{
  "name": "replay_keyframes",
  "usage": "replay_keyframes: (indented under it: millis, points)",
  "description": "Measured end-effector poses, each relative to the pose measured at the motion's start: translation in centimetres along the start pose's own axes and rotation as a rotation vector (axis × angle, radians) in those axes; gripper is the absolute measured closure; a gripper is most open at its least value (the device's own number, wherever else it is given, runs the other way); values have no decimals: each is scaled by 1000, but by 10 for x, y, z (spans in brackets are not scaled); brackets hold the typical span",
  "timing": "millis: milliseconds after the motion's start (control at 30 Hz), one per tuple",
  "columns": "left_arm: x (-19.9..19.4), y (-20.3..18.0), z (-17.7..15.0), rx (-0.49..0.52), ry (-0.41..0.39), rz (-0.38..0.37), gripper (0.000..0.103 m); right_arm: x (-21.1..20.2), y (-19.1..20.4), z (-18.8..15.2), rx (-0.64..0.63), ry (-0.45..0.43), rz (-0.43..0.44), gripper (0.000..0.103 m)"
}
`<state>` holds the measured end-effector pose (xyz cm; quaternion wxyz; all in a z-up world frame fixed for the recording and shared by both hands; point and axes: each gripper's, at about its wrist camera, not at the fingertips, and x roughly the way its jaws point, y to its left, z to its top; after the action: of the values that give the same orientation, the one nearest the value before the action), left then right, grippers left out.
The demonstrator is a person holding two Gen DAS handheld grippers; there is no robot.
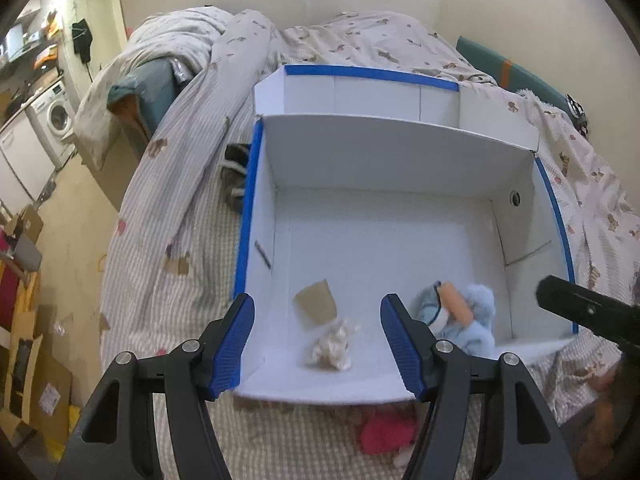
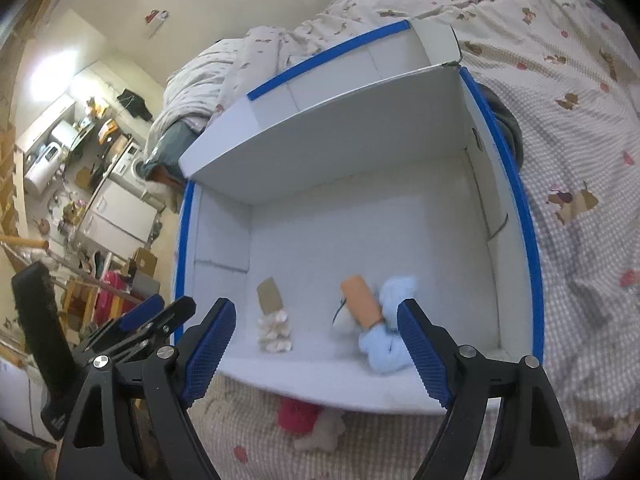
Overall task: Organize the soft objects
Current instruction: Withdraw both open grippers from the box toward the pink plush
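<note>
White cardboard box [image 1: 400, 168] already holds your blue plush [image 1: 472, 320] and a fluffy white bundle [image 1: 332, 346], both grippers [image 1: 318, 344] [image 2: 316, 350] gape empty, and what looks like a red toy [image 2: 298, 414] waits outside.

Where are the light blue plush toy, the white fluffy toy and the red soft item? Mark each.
light blue plush toy [image 2: 386, 350], right wrist view, its lower body.
white fluffy toy [image 1: 331, 345], left wrist view, its middle.
red soft item [image 1: 386, 432], left wrist view, its centre.
</note>
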<state>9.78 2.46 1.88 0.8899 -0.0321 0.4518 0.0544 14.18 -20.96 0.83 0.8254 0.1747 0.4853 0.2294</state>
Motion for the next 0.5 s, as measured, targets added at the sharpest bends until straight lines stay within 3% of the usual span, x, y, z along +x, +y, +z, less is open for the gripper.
replay_keyframes:
  millis: [33,67,267,500]
  points:
    - [-2,1,-4,-2,-1,1,40,-4,1,-4,-2,-1,1,12]
    - [-5,2,-8,-4,-3,5,40,-8,3,-8,-3,-3,-2,0]
    - [-18,13,-25,-39,-8,15,40,-31,3,-31,-1,-30,-30,0]
    - [-27,16,-36,-49,-6,14,40,-34,17,-60,-122,-42,-180,0]
